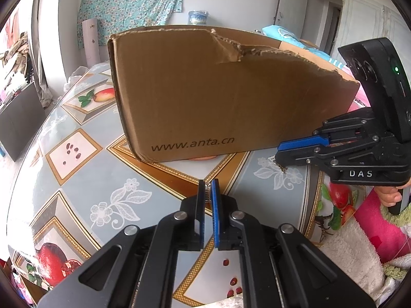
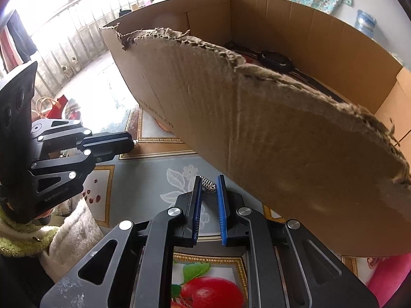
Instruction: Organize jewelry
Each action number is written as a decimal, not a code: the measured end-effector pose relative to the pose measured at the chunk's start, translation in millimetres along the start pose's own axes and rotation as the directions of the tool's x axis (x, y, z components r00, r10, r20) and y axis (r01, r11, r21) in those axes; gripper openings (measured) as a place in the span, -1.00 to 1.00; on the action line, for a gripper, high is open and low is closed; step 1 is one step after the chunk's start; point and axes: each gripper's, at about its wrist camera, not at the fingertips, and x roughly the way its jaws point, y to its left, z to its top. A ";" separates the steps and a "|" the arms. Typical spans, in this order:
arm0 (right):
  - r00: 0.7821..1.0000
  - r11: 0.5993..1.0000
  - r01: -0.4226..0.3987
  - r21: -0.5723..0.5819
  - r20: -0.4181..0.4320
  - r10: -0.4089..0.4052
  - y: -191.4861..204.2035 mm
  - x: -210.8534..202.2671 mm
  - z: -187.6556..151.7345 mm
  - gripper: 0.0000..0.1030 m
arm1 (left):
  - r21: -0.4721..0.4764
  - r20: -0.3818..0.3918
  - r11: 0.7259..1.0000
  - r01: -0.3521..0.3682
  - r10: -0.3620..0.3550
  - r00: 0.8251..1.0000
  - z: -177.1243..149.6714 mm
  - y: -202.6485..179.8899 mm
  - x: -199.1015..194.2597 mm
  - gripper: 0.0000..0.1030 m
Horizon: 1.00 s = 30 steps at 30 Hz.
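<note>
A brown cardboard box with a torn top edge stands on the table; it also shows in the right wrist view, open at the top. My left gripper is shut on a small silver jewelry piece, held low over the table in front of the box. In the right wrist view the left gripper has a small bit of jewelry at its tips. My right gripper is shut on a sparkly silver earring near the box's side. In the left wrist view the right gripper has jewelry dangling under it.
The table has a patterned fruit and flower cloth. Dark items lie inside the box. A white fluffy towel and pink fabric lie at the table's right edge. A water jug stands behind the box.
</note>
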 end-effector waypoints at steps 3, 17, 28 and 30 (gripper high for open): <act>1.000 1.000 0.008 0.013 0.000 -0.008 2.6 1.5 -0.5 -0.75 | -0.001 -0.002 1.000 0.001 -0.001 1.000 0.0 -0.1 0.4 -0.91; 0.994 0.994 -0.041 0.100 0.108 0.030 -11.5 -31.8 -3.4 -1.00 | -0.003 0.009 1.000 -0.005 0.005 1.000 -0.3 -0.5 -2.2 -0.91; 0.957 0.978 -0.154 0.142 0.268 0.112 -12.6 -101.5 4.8 -1.00 | 0.016 0.074 1.000 -0.001 0.000 0.997 7.4 -5.7 -35.6 -0.91; 0.943 0.978 -0.162 0.128 0.311 0.116 -13.0 -119.5 10.8 -1.00 | 0.030 0.105 0.999 0.012 -0.015 0.994 15.4 -8.9 -50.5 -0.91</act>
